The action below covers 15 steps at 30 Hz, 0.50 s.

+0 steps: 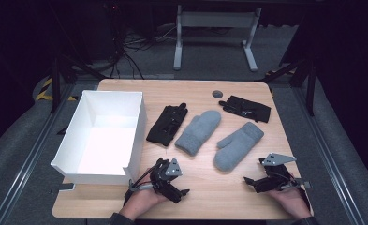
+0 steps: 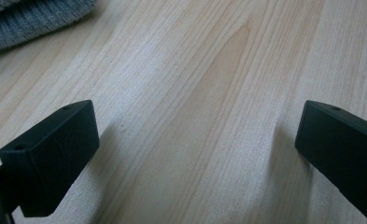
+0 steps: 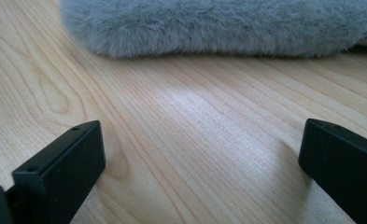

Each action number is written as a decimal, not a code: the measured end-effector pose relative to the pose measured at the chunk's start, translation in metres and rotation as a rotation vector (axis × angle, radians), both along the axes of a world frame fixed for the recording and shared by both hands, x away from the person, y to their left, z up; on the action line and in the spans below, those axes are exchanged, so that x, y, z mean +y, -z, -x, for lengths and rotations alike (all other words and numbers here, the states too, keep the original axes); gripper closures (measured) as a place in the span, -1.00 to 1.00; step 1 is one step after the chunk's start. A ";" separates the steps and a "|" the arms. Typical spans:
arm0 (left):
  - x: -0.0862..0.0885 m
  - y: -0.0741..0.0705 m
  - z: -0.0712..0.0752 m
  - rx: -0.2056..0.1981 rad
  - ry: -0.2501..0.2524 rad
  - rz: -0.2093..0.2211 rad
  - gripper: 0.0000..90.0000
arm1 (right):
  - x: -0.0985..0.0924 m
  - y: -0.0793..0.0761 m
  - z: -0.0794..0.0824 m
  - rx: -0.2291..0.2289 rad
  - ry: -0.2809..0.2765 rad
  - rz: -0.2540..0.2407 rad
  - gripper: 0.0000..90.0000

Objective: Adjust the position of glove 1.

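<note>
Near the front edge of the wooden table (image 1: 205, 197) both grippers rest low, jaws spread wide, nothing between them. Left gripper (image 1: 181, 192) sits just in front of the white box (image 1: 137, 126), by its near right corner, held by a hand (image 1: 142, 201); in the left gripper view bare wood lies between the jaws, with a grey knit edge at the upper left corner. Right gripper (image 1: 249, 180) sits just in front of the right grey mitten (image 1: 238, 145), near its cuff, not touching; right gripper view shows the fuzzy mitten (image 3: 218, 25) lying flat across the top, apart from the jaws. Second grey mitten (image 1: 198, 132) lies right of the box, between a black glove (image 1: 167, 124) and the right mitten. Other black glove (image 1: 247, 108) lies behind the right mitten, towards the far edge, with a small dark round disc (image 1: 217, 93) just beside it. Box stands open-topped on the table's left side.
</note>
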State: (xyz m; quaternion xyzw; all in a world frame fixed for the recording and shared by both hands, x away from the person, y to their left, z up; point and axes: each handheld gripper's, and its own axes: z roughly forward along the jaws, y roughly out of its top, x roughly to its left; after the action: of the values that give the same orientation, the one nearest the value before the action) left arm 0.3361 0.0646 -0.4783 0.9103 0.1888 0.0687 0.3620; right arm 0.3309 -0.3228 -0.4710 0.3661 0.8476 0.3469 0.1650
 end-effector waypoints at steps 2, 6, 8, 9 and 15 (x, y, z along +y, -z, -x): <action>0.000 0.000 0.000 0.001 0.001 0.001 -1.00 | 0.000 0.000 0.000 0.001 0.004 -0.001 -0.98; 0.000 0.000 -0.001 0.000 0.001 0.000 -1.00 | -0.002 -0.002 0.000 0.015 0.009 -0.004 -0.93; 0.000 0.000 -0.001 0.001 -0.003 0.001 -1.00 | -0.003 -0.004 0.000 0.025 0.006 -0.012 -0.91; 0.001 0.000 -0.001 0.001 -0.003 0.001 -1.00 | -0.003 -0.005 0.000 0.023 0.009 -0.007 -0.89; 0.001 0.000 -0.002 0.003 -0.005 0.000 -1.00 | -0.005 -0.017 0.001 -0.002 0.015 -0.029 -0.60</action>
State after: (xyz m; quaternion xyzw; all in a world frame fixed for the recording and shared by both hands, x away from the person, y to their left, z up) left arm 0.3378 0.0654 -0.4782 0.9100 0.1915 0.0680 0.3615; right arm 0.3296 -0.3281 -0.4545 0.3746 0.8395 0.3583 0.1629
